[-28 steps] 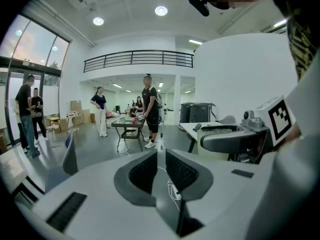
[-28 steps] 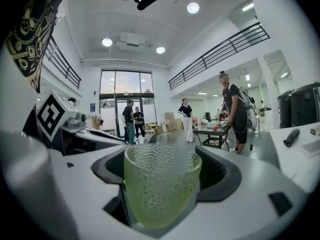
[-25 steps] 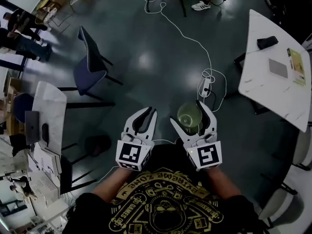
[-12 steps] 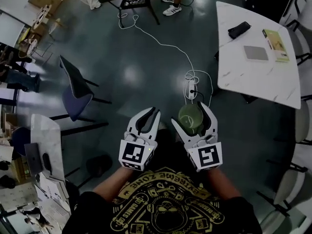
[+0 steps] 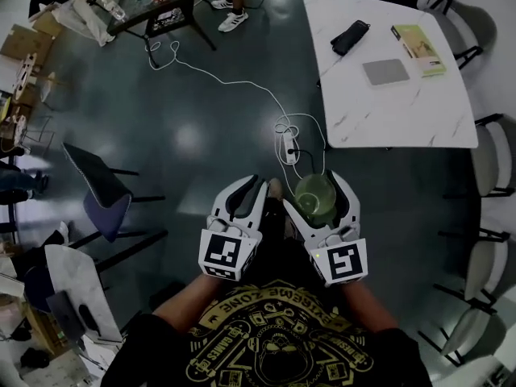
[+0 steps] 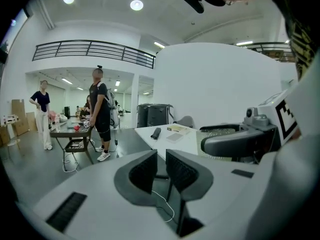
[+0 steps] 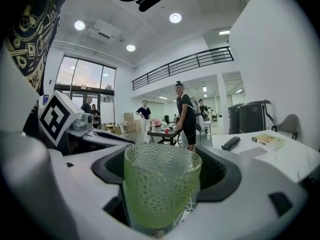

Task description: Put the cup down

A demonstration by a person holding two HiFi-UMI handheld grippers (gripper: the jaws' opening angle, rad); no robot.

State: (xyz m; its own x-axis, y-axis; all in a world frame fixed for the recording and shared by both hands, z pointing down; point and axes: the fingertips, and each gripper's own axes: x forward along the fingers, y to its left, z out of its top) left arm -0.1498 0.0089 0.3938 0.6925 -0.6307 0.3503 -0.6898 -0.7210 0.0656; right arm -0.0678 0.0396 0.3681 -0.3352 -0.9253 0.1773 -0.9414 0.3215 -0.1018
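The cup, green dimpled glass, is pinched upright in the right tongs. In the right gripper view the two jaws are seen pressed against opposite sides of the cup, so the right tongs are spread wide around it, and its rim is seen to be level. The cup is held in the air over the dark floor, not set on anything.

The left tongs are held just beside the right ones, at about the same height. In the left gripper view the jaws of the left tongs are drawn nearly together, with only a narrow slit left between the ribbed pads, and nothing is held in it.

A white desk is seen beyond the cup, to the upper right in the head view and well apart from it. On the desk a dark case, a grey pad and a book are laid apart from one another. A power strip with a white cable is laid on the floor between the tongs and the desk. A chair is stood to the left.
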